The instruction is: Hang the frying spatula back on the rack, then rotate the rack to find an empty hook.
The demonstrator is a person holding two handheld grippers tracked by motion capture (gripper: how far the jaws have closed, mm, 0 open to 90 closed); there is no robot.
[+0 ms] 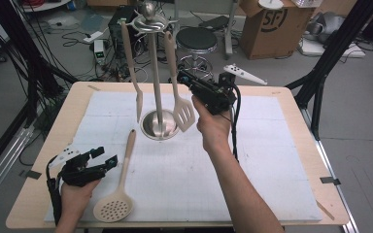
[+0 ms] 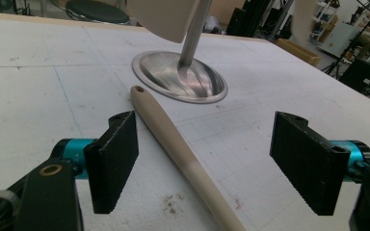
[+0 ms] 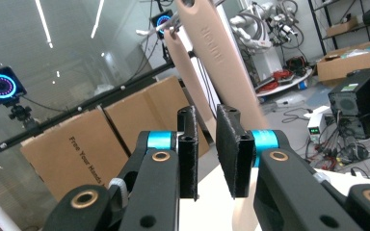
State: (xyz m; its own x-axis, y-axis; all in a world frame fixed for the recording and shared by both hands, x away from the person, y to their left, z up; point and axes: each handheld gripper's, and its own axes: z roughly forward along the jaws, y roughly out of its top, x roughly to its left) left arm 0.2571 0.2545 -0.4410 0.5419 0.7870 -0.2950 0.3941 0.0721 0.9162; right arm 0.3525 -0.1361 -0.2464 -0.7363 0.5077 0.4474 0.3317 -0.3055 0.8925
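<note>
**Slotted turner being hung on rack; skimmer awaiting pickup**

The right hand-held gripper (image 1: 183,77) is clamping the handle of the slotted turner (image 1: 178,82), which is hanging from the rack (image 1: 156,73) beside another utensil (image 1: 132,68). The left hand-held gripper (image 2: 204,161) is resting on the tabletop (image 1: 272,160) with jaws standing wide apart, straddling the handle of the skimmer (image 2: 183,154) without touching it. Judgement: the hanging step is nearing completion. The next move is calling for the right jaws to release once the hook is seated, then the left jaws to close on the skimmer handle.
</note>
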